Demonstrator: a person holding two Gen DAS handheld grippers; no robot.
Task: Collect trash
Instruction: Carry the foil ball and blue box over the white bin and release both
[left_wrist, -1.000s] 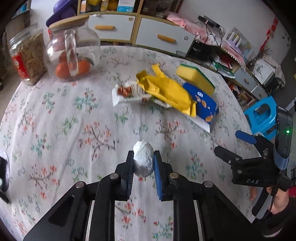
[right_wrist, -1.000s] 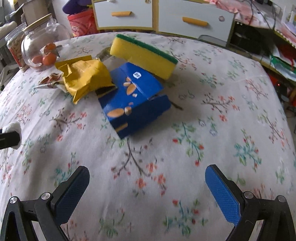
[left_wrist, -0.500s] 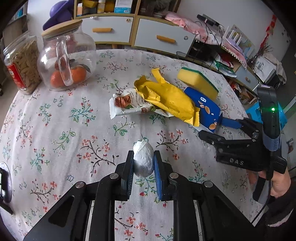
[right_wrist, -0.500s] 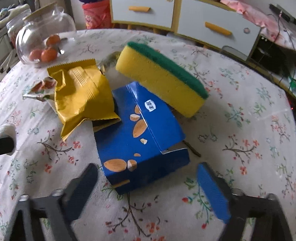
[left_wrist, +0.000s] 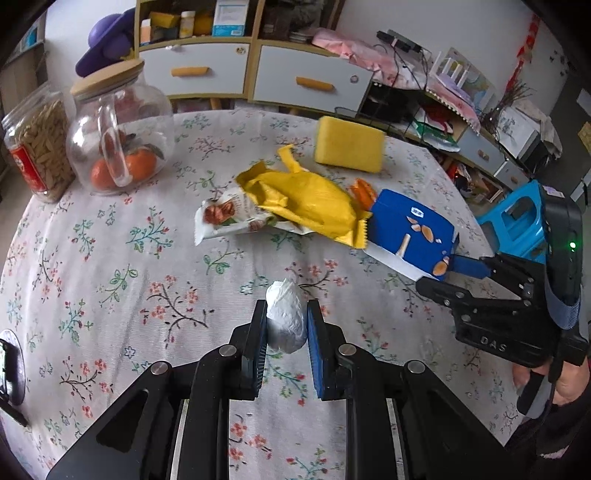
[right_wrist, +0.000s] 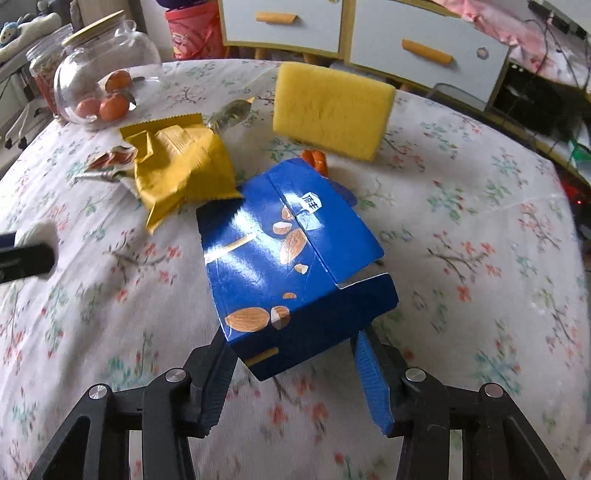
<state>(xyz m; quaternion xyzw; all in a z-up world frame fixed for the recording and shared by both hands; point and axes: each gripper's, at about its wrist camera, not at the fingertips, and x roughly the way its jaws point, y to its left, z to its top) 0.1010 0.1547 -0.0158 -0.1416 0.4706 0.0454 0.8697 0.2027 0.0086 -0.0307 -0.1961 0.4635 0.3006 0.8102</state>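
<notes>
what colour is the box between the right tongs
Blue, printed with almonds; the box shows best in the right wrist view.

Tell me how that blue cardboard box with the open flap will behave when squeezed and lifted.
The blue cardboard box is probably light and empty: its end flap hangs open. Its thin walls may buckle between the right gripper fingers, which have just been closing around it. The glossy surface could slip.

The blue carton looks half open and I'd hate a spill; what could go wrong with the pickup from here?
1. The right gripper, whose fingers have just been closing, straddles only the near end of the blue carton; that hollow, flap-open end may crush or slip.
2. The yellow wrapper overlaps the carton's far corner and might drag along.
3. The left gripper holds a white wad; bumping could dislodge it.
</notes>
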